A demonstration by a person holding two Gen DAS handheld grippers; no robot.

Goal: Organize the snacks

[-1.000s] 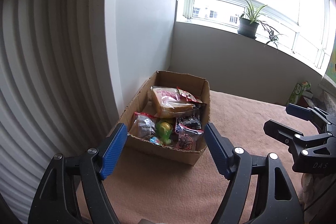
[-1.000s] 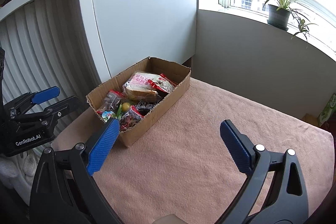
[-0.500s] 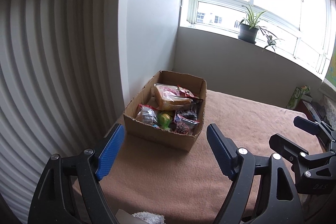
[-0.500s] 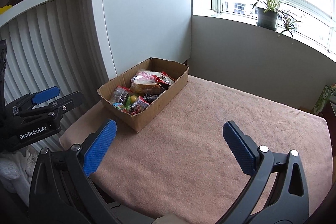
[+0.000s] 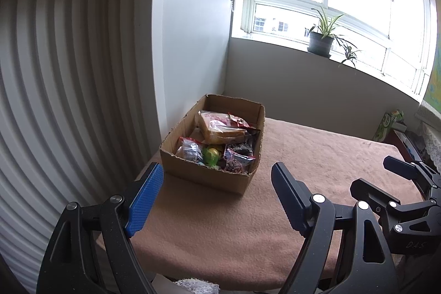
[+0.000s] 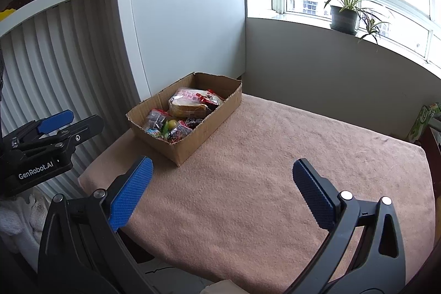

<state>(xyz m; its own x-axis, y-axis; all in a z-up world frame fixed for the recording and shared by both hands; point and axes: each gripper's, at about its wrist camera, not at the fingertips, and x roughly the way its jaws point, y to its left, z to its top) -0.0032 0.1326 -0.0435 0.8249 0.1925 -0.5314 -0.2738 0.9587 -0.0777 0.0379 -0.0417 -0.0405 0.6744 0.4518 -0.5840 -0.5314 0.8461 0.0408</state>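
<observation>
An open cardboard box (image 5: 204,175) (image 6: 204,131) sits at the far left corner of a table under a pink-brown cloth (image 5: 317,156) (image 6: 261,170). Inside lie a wrapped bread loaf (image 5: 220,127) (image 6: 187,105), red and dark snack packets (image 5: 238,159) (image 6: 180,131) and a yellow-green sweet (image 5: 210,154). My left gripper (image 5: 217,183) is open over the table's near edge, short of the box, nothing between its blue pads. My right gripper (image 6: 222,178) is open wide over bare cloth, to the right of the box. Each gripper shows at the other view's edge.
A white ribbed panel (image 5: 55,101) and a white cabinet (image 6: 187,26) stand left of and behind the box. A grey wall with a potted plant (image 5: 321,40) on the window sill runs along the back. A green carton (image 6: 421,120) stands past the far right table edge.
Both grippers have drawn back from the box, which looks smaller and farther now; more of the table's near edge shows. Both pairs of jaws stand slightly wider.
</observation>
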